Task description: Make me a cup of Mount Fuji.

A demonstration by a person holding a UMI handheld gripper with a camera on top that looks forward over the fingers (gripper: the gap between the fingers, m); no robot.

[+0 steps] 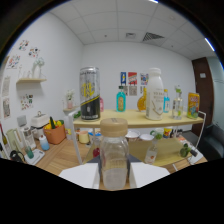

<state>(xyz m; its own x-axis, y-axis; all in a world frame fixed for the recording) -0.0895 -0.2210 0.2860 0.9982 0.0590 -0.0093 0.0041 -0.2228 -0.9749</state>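
On the shelf [135, 119] beyond our gripper [114, 176] we see, from the left, a dark can [90, 94], a teal bottle [121, 99], a tall white bottle [155, 94] and a yellow can [193, 105]. Nearer, between our two white fingers [80, 176], stands a clear bottle with a tan cap [114, 152], upright, its long axis vertical, straight ahead and centred. The fingers flank it closely, but we cannot tell whether they press on it or leave a gap. We judge the coming move depends on that hold.
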